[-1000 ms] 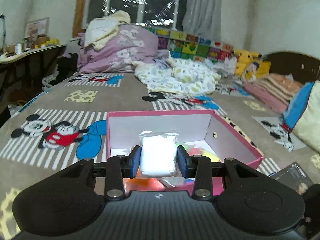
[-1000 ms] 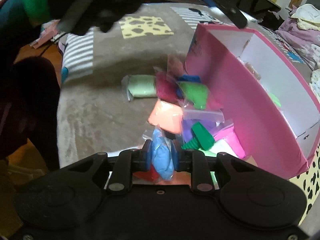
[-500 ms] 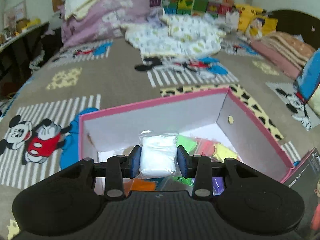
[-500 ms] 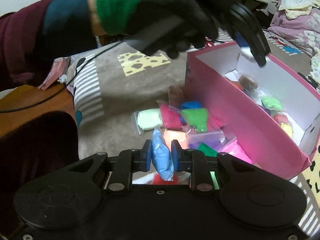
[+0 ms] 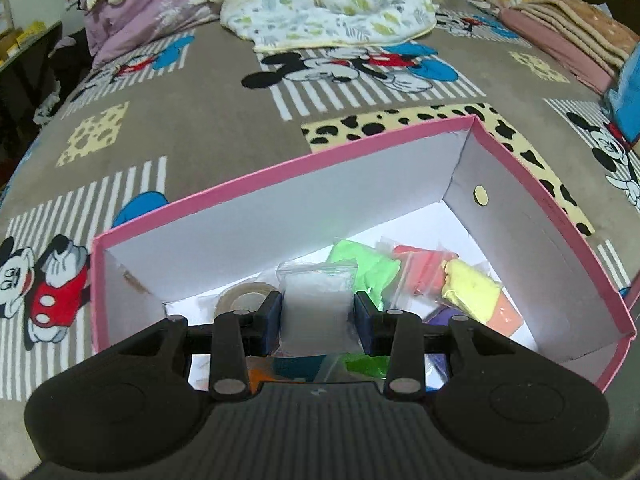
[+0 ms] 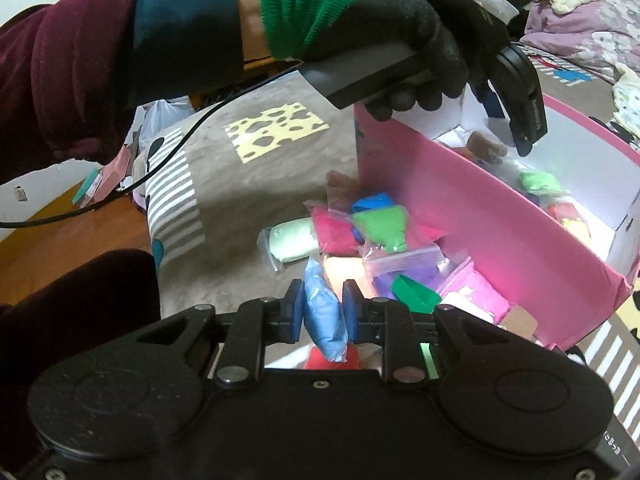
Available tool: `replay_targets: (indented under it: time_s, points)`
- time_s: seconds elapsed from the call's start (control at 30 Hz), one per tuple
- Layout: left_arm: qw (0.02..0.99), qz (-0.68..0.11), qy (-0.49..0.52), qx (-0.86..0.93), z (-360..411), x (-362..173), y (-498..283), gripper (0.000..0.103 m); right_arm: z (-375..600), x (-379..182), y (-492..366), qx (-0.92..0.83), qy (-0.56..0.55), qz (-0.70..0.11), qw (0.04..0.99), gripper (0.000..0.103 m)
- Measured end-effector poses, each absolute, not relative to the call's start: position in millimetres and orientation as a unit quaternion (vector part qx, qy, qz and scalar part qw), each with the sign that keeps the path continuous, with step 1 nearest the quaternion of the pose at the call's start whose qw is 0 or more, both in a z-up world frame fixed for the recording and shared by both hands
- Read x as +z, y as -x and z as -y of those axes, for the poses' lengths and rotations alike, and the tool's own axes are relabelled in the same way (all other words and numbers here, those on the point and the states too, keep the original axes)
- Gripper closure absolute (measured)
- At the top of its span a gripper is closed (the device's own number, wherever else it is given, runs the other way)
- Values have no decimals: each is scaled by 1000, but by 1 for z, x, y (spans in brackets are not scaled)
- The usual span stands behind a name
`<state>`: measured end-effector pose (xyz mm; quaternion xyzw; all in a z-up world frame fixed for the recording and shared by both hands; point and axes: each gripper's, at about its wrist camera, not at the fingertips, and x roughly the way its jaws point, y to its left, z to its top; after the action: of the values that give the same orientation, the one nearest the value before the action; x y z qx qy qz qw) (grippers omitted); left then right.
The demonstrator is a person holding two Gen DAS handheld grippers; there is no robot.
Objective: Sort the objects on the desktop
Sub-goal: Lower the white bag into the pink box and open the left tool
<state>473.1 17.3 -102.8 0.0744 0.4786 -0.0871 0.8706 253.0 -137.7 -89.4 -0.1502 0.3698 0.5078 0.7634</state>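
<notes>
The left gripper [image 5: 318,312] held a white bag [image 5: 316,308] pinched between its pads, hanging over the open pink box [image 5: 280,168], above the packets already lying inside. Just beyond the fingertips on the box floor lay a green bag [image 5: 360,264], with a red bag [image 5: 424,268] and a yellow bag [image 5: 472,288] off to the fingers' right and a tape roll [image 5: 244,296] to their left. The right gripper [image 6: 320,316] was clamped on a blue bag [image 6: 322,316], which bulged above and below the pads, with the loose pile [image 6: 376,232] of coloured packets ahead of its fingers, outside the box wall. The gloved hand [image 6: 400,28] carried the left gripper over the box. The bags looked light and soft, clay-like filling in slick plastic, so they would squash and could slide; a grip across the fat middle, as both had, seemed safer than the thin sealed edge.
</notes>
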Motion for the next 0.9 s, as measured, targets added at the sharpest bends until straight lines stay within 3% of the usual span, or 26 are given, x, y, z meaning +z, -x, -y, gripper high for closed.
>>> replay_targets:
  time_s: [0.2, 0.3, 0.37, 0.9]
  points:
    - [861, -496, -73, -87, -11, -110, -484, 65, 142, -95, -252, 504, 152, -377, 762, 83]
    - [856, -507, -59, -84, -11, -114, -488, 50, 146, -95, -253, 501, 151, -378, 764, 83]
    - [857, -505, -57, -80, -11, -115, -487, 47, 149, -95, -253, 499, 149, -378, 765, 83]
    - [904, -413, -88, -69, 6, -79, -417, 47, 155, -82, -250, 492, 156, -364, 776, 83]
